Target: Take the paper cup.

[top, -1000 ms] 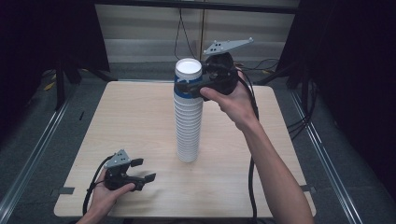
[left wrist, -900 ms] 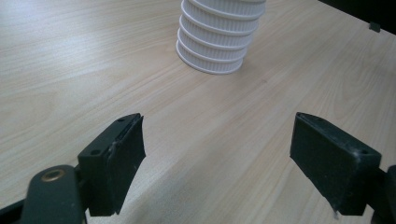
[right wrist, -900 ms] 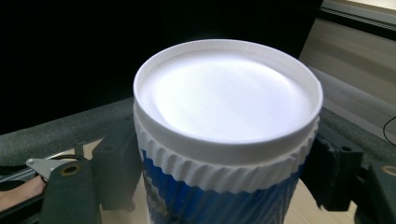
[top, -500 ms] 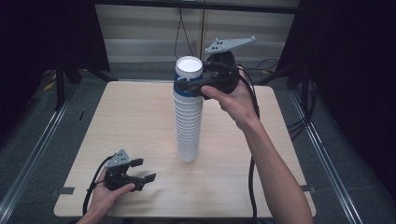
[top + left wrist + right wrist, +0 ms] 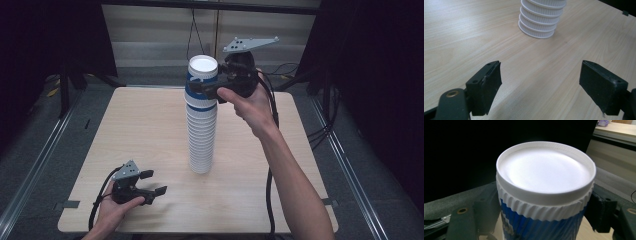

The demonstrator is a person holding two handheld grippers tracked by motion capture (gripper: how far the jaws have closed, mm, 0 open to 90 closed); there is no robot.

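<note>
**Right gripper closing on the top cup of the stack**

At upper centre of the high view, the right gripper (image 5: 202, 91) has just been closing its jaws around the blue-and-white ribbed paper cup (image 5: 202, 85) capping the tall stack of white ribbed paper cups (image 5: 201, 140) on the pale wooden table (image 5: 140, 125). The pads sit against its sides. At lower left, the left gripper (image 5: 153, 182) rests on the table, jaws spread, grasping nothing.

A pale wooden table (image 5: 150, 125) carries a tall stack of white ribbed cups (image 5: 201, 140), standing upright ahead of the left gripper (image 5: 150, 182), whose fingers (image 5: 489, 80) lie beyond its base.
</note>
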